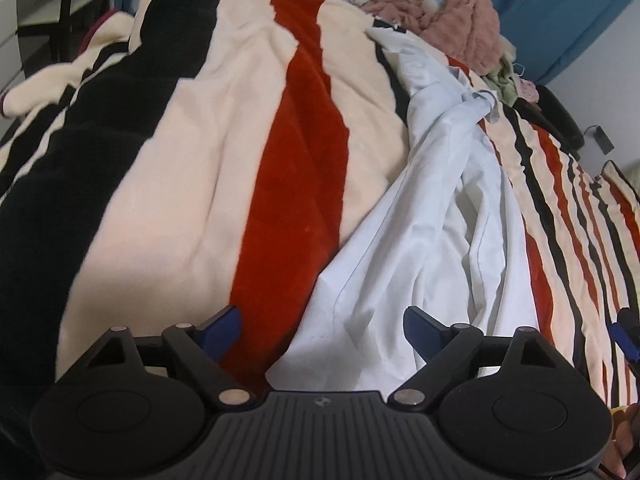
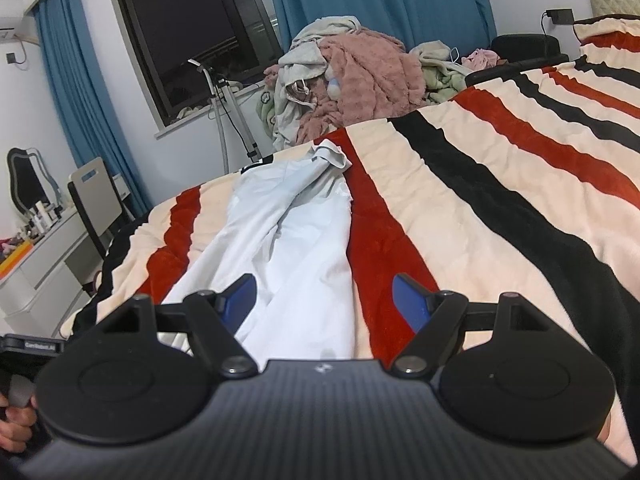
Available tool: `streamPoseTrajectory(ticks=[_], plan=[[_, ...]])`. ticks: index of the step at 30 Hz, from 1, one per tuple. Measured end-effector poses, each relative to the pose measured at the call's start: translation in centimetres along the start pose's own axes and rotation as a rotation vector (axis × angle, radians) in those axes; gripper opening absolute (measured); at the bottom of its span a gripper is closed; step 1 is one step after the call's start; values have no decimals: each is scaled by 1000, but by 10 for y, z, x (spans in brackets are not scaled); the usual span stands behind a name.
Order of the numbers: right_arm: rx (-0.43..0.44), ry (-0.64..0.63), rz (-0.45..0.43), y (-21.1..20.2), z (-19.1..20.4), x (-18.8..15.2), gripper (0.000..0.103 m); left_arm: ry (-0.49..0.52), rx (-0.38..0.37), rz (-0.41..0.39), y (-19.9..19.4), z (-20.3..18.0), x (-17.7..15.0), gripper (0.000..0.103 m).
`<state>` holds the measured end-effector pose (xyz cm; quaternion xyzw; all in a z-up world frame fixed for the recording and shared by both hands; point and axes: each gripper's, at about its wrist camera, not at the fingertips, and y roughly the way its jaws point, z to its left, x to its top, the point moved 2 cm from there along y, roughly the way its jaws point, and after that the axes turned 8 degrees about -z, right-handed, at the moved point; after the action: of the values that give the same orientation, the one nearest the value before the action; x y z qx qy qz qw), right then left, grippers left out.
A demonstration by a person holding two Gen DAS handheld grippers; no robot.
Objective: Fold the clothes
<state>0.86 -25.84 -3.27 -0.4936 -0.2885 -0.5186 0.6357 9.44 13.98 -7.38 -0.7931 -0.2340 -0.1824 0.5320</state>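
Observation:
A white garment (image 1: pixel 432 216) lies long and crumpled on a striped blanket (image 1: pixel 192 184), stretching away from me toward a bunched end with a dark patch. My left gripper (image 1: pixel 322 330) is open, its blue fingers straddling the garment's near edge just above it. In the right wrist view the same garment (image 2: pixel 288 236) runs away over the blanket (image 2: pixel 500 208). My right gripper (image 2: pixel 324 300) is open over the garment's near end, holding nothing. The right gripper's blue finger shows at the left wrist view's right edge (image 1: pixel 626 336).
A heap of pink, green and grey clothes (image 2: pixel 352 84) sits at the bed's far end, also in the left wrist view (image 1: pixel 444 4). Blue curtains (image 2: pixel 380 4), a dark window, a tripod (image 2: pixel 228 120), a chair and a white desk (image 2: pixel 44 256) stand left of the bed.

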Motion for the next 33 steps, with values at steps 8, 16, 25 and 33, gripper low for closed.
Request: streamPoseTrajectory(ticks=[8, 16, 25, 33], plan=[[0, 23, 23, 2, -3, -2, 77, 31, 23, 17, 5, -7, -6, 83], [1, 74, 47, 5, -10, -4, 77, 9, 36, 29, 5, -4, -8, 72], [-4, 108, 74, 9, -13, -6, 77, 75, 66, 29, 1, -12, -10, 44], [9, 152, 87, 10, -18, -6, 77, 459, 94, -211, -47, -82, -39, 7]])
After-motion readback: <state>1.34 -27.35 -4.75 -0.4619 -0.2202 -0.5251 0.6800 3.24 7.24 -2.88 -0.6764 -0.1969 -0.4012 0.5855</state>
